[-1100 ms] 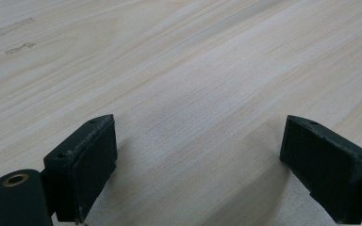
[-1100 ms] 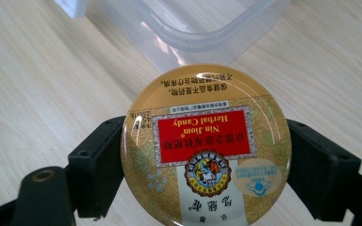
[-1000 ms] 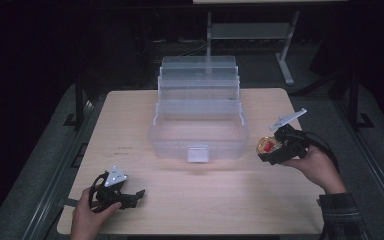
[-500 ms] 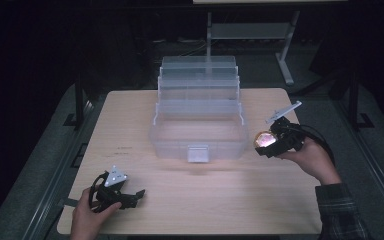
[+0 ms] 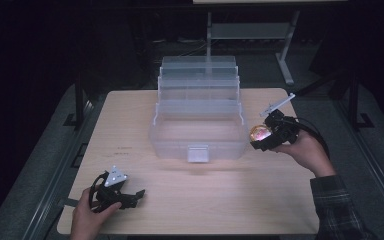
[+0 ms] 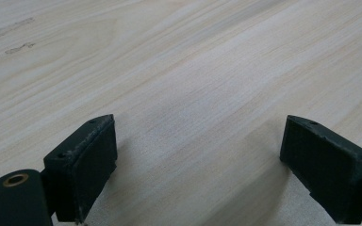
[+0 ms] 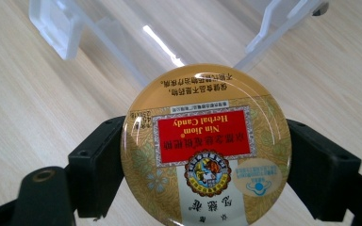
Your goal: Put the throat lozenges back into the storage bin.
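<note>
The right gripper (image 5: pixel 258 141) is clamping a round gold candy tin (image 7: pixel 206 146) between its jaws — the red label reads "Nin Jiom Herbal Candy", upside down in the right gripper view. The person's right hand (image 5: pixel 307 152) is holding it above the wooden table (image 5: pixel 240 200), just beside the right front corner of the clear plastic tiered box (image 5: pixel 198 117). The left gripper (image 5: pixel 130 196) is resting on the table near the front left edge in the left hand (image 5: pixel 87 220), its jaws standing wide apart — nothing is lying between them
</note>
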A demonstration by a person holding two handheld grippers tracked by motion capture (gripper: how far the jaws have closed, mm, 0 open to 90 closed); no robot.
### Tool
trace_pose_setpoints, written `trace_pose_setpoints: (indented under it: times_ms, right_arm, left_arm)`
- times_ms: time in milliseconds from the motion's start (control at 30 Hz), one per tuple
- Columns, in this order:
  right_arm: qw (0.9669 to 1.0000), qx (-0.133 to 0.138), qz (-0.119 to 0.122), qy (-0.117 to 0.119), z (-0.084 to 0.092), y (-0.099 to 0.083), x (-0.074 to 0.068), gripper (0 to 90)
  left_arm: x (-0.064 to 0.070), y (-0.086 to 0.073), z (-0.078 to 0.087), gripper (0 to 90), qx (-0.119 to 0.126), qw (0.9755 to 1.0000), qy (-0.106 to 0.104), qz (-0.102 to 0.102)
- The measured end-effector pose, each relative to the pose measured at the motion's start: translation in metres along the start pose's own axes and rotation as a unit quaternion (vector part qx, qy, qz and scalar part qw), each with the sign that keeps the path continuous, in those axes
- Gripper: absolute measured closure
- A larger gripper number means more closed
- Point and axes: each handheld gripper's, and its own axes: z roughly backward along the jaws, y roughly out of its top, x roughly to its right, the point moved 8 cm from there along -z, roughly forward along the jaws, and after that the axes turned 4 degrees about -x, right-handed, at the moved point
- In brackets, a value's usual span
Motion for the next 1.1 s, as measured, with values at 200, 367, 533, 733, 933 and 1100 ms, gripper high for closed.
trace_pose_setpoints:
  times_ms: [200, 367, 533, 733, 933, 1100]
  right_arm:
    - [1.0000, -0.001, 0.004, 0.002, -0.002, 0.009, 0.000, 19.8]
    - [1.0000, -0.002, 0.006, 0.004, -0.004, 0.018, -0.002, 19.8]
    - [0.9999, -0.003, 0.008, 0.005, -0.007, 0.025, -0.003, 19.8]
    - [0.9999, -0.004, 0.009, 0.006, -0.011, 0.033, -0.004, 19.8]
    - [0.9999, -0.008, 0.006, 0.009, -0.019, 0.040, -0.003, 19.8]
    - [0.9998, -0.012, 0.003, 0.013, -0.029, 0.046, -0.003, 19.8]
  left_arm:
    - [0.000, 0.000, 0.000, 10.6, 0.000, 1.0000, 0.000, 0.000]
    - [0.000, 0.000, 0.000, 10.6, 0.000, 1.0000, 0.000, 0.000]
    - [0.000, 0.000, 0.000, 10.6, 0.000, 1.0000, 0.000, 0.001]
    - [0.000, 0.000, 0.000, 10.7, 0.000, 1.0000, 0.000, 0.001]
    - [0.000, 0.000, 0.000, 10.6, 0.000, 1.0000, 0.000, 0.001]
    - [0.000, 0.000, 0.000, 10.6, 0.000, 1.0000, 0.000, 0.001]
